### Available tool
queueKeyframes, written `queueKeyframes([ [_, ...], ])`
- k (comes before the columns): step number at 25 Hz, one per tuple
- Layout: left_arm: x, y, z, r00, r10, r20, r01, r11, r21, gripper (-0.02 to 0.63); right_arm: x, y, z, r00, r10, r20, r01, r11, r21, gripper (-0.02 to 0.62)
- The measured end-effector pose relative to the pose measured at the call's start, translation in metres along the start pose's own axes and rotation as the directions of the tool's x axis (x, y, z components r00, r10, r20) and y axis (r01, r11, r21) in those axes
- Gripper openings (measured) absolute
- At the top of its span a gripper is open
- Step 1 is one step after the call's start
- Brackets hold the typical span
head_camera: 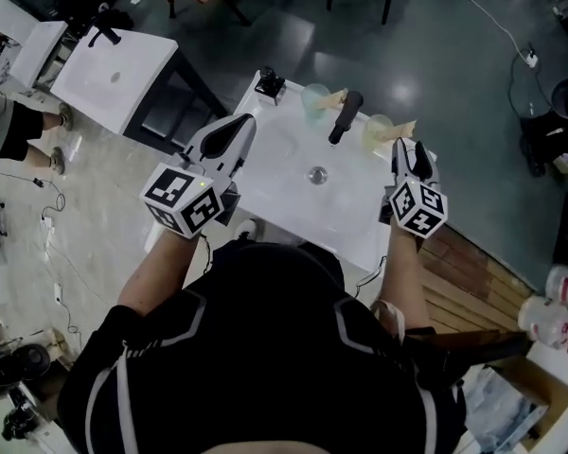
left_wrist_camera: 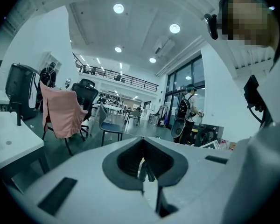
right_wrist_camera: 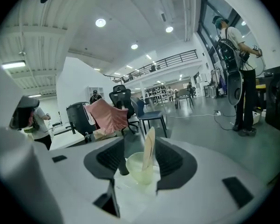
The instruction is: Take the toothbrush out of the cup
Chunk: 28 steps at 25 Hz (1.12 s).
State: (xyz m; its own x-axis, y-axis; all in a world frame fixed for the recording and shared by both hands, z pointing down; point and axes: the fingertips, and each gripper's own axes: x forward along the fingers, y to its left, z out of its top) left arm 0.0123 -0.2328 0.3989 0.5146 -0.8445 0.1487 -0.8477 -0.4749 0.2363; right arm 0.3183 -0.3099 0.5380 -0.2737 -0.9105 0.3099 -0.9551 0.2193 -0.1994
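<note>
A pale yellow cup (head_camera: 379,132) stands at the back right of the white basin top (head_camera: 284,192), with a tan toothbrush (head_camera: 403,127) leaning out of it. In the right gripper view the same cup (right_wrist_camera: 140,168) and its upright toothbrush (right_wrist_camera: 149,149) sit just ahead, framed by the jaws. My right gripper (head_camera: 409,149) is open, with its pads clear of the cup. My left gripper (head_camera: 242,129) hovers over the basin's left side and is shut with nothing in it (left_wrist_camera: 143,171).
A greenish cup (head_camera: 313,100) with another toothbrush (head_camera: 334,96) stands left of the black faucet (head_camera: 346,115). A drain (head_camera: 317,174) lies mid-basin and a small black object (head_camera: 268,83) sits at the back left corner. Another white table (head_camera: 114,78) stands further left.
</note>
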Motion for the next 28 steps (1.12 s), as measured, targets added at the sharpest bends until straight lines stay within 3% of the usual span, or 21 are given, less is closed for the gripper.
queueKeyframes([
  [7, -0.020, 0.003, -0.024, 0.995, 0.098, -0.025, -0.099, 0.994, -0.037, 0.005, 0.036, -0.006, -0.034, 0.998, 0.045, -0.049, -0.044, 0.999, 0.017, 0.216],
  [14, -0.030, -0.007, -0.027, 0.988, 0.151, -0.043, -0.151, 0.989, -0.002, 0.005, 0.063, -0.007, -0.056, 0.992, 0.074, -0.104, -0.074, 0.997, -0.001, 0.212],
  [28, -0.048, -0.002, -0.033, 0.975, 0.217, -0.055, -0.218, 0.976, -0.014, 0.005, 0.082, -0.018, -0.063, 0.992, 0.025, -0.122, -0.027, 1.000, -0.014, 0.063],
])
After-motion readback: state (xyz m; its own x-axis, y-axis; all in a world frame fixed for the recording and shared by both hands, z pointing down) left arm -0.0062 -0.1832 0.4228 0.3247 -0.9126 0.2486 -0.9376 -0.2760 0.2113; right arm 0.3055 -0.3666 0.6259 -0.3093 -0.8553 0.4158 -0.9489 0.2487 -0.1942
